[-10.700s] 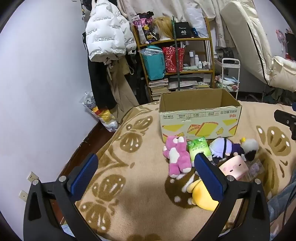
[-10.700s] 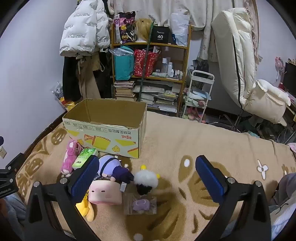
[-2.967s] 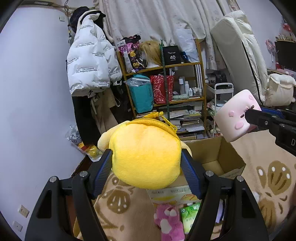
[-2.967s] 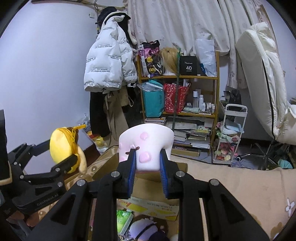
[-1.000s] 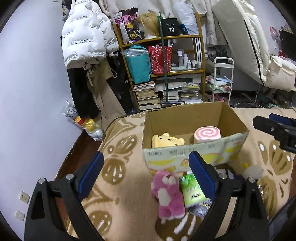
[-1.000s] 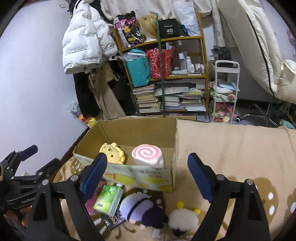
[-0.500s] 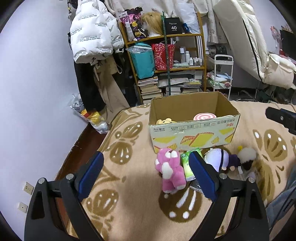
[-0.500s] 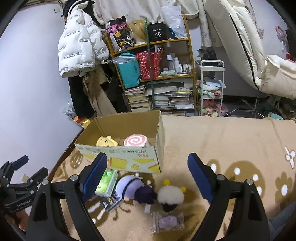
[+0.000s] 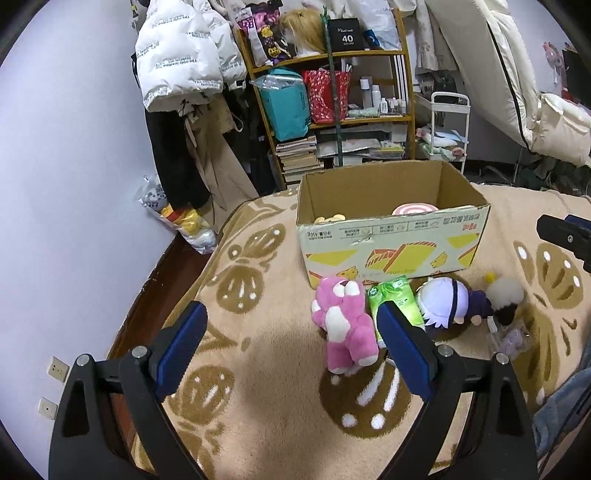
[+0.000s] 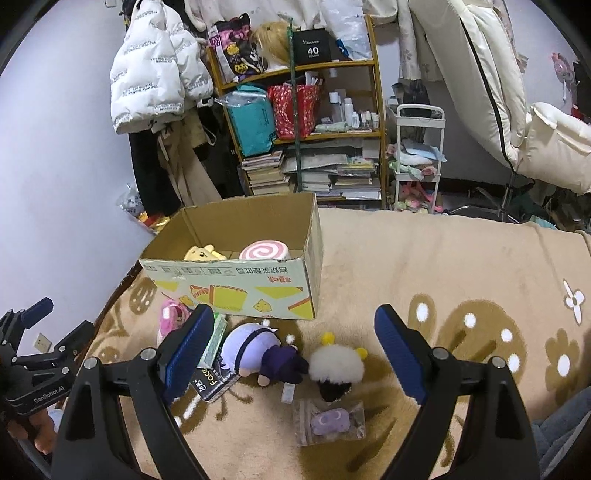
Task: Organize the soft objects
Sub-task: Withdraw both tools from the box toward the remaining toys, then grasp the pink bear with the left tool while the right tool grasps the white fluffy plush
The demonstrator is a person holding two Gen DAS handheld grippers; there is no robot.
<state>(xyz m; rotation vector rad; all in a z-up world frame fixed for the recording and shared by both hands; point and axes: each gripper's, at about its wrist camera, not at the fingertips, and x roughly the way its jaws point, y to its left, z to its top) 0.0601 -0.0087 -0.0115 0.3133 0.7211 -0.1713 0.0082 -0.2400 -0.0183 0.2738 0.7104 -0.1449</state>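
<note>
A plain pale lilac wall (image 9: 74,155) runs down the left, with two white sockets (image 9: 59,368) low on it beside a strip of dark wooden floor (image 9: 155,280). A white quilted puffer jacket (image 9: 177,55) hangs over darker coats. Next to it stands a yellow-framed open metal shelf (image 10: 306,110) crowded with a teal bag, a red patterned bag, small bottles and stacked books. A white wire trolley (image 10: 417,155) stands to its right, and a cream padded reclining chair (image 10: 491,81) leans against the far wall. Pale floral curtains (image 9: 417,14) hang behind. A beige plush blanket with brown floral patterns (image 10: 443,266) covers the foreground.
</note>
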